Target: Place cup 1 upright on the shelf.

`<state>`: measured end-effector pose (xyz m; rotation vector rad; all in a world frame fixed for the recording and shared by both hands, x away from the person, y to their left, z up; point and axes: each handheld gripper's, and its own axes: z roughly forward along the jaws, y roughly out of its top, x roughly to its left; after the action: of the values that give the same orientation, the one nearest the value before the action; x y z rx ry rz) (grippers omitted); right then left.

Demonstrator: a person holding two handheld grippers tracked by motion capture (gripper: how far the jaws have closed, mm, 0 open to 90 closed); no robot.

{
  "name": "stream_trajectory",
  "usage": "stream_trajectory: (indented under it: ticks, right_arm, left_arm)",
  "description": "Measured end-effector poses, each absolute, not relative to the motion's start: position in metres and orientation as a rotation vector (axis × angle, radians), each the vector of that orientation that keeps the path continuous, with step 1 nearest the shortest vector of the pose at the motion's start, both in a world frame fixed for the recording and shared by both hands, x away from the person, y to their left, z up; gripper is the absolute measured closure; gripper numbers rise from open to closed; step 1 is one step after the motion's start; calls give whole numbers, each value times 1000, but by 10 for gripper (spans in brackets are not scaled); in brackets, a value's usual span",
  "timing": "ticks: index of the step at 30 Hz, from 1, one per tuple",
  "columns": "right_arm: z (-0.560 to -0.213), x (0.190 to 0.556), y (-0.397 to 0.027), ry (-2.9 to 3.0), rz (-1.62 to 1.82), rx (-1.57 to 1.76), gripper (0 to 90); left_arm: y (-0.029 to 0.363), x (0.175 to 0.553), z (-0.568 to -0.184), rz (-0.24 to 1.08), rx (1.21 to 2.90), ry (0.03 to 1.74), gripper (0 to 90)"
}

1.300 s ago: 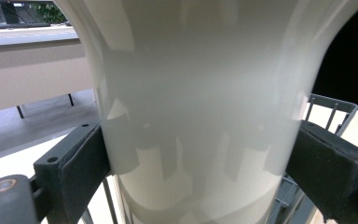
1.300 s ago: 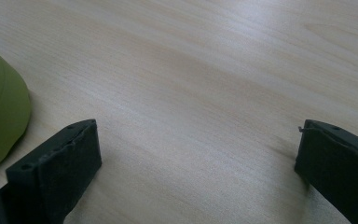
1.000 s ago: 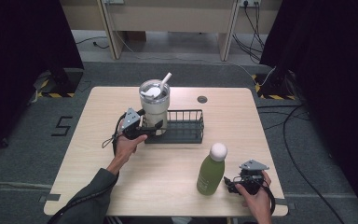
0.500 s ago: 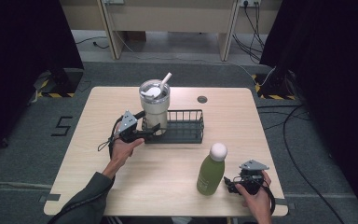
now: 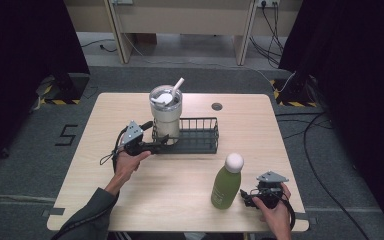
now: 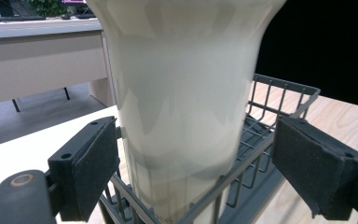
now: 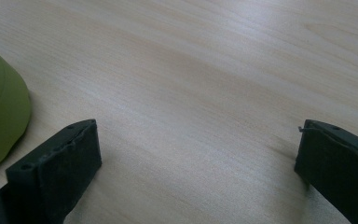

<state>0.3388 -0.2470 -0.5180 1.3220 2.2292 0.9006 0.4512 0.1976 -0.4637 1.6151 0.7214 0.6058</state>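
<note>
Left gripper [image 5: 161, 145] sits wide open around the tumbler [image 5: 165, 114], which stands in the wire basket's [image 5: 200, 145] left end mid-desk. Probably it snags the wire and tips; right gripper [image 5: 246, 198] idles open.

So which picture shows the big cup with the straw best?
The high view: the whole cup shows, standing in the wire basket with its lid and straw. The left gripper view shows just its pale side up close, between the open fingers. The right gripper view looks at the table.
</note>
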Motion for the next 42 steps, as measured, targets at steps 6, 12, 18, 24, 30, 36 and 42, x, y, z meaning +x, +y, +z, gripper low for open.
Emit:
stream_trajectory:
  ticks: [6, 12, 18, 24, 30, 36, 42]
  right_arm:
    - [-518, 339, -247, 2229, 901, 1321, 3]
    - [-518, 339, -247, 2229, 901, 1321, 3]
    - [-518, 339, -247, 2229, 901, 1322, 3]
    - [-518, 339, -247, 2229, 901, 1322, 3]
    - [-518, 339, -247, 2229, 901, 1321, 3]
    - [-518, 339, -247, 2229, 901, 1322, 3]
    - [-518, 339, -247, 2229, 901, 1322, 3]
  left_arm:
    - [202, 442, -460, 604, 1623, 710, 145]
    - [206, 432, -457, 597, 1627, 703, 145]
    - [210, 421, -454, 592, 1633, 690, 145]
    - [212, 409, -454, 582, 1637, 677, 145]
    - [215, 400, -456, 566, 1642, 679, 145]
    - [219, 391, -460, 547, 1651, 690, 145]
    - [224, 383, -467, 527, 1658, 711, 145]
